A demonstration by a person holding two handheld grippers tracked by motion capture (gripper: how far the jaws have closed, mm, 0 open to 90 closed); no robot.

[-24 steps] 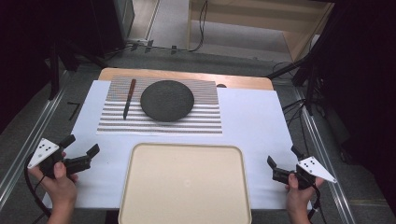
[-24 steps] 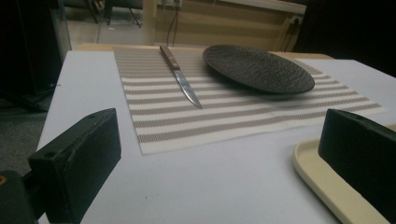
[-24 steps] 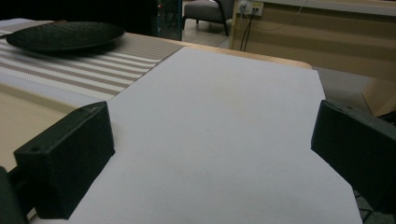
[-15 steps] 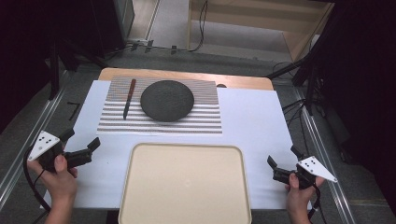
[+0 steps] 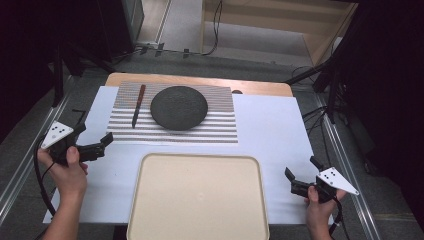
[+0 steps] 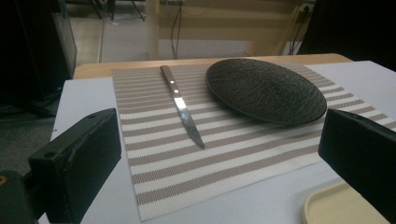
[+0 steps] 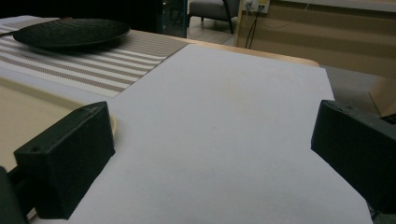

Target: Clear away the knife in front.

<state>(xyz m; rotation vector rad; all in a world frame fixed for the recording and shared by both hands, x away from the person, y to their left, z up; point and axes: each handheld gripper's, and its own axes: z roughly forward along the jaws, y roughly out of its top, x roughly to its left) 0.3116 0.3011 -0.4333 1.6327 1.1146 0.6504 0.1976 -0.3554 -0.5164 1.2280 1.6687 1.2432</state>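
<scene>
— Left side first?
— Left hand-held gripper (image 5: 92, 141) held over the white sheet (image 5: 270, 130) at the left edge of the table (image 5: 200, 80), jaws spread wide, nothing between them. Pointed toward the striped placemat (image 5: 220, 127).
— And on that placemat?
— Dark round plate (image 5: 179, 107) resting near the middle, textured surface plain in the left gripper view (image 6: 266, 91). Knife (image 5: 138, 105) lying to its left, apart from the plate, wooden handle at the far end, blade tip toward the near edge of the mat. Same knife seen along the left gripper's jaws (image 6: 182, 106), flat on the stripes.
— Right side?
— Right hand-held gripper (image 5: 302, 176) held low at the near right corner of the sheet, jaws also wide apart and empty. Bare white sheet between them in the right gripper view (image 7: 224, 140).
— Anything nearer?
— Beige tray (image 5: 150, 210) at the near middle of the table, between the two hands, empty. Left hand (image 5: 67, 172) just left of it, right hand (image 5: 317, 207) just right of it. Corner of the tray beside the right gripper's left jaw (image 7: 28, 116).
— Beyond the table?
— Wooden furniture (image 5: 280, 25) and cables on the floor at the far side.
</scene>
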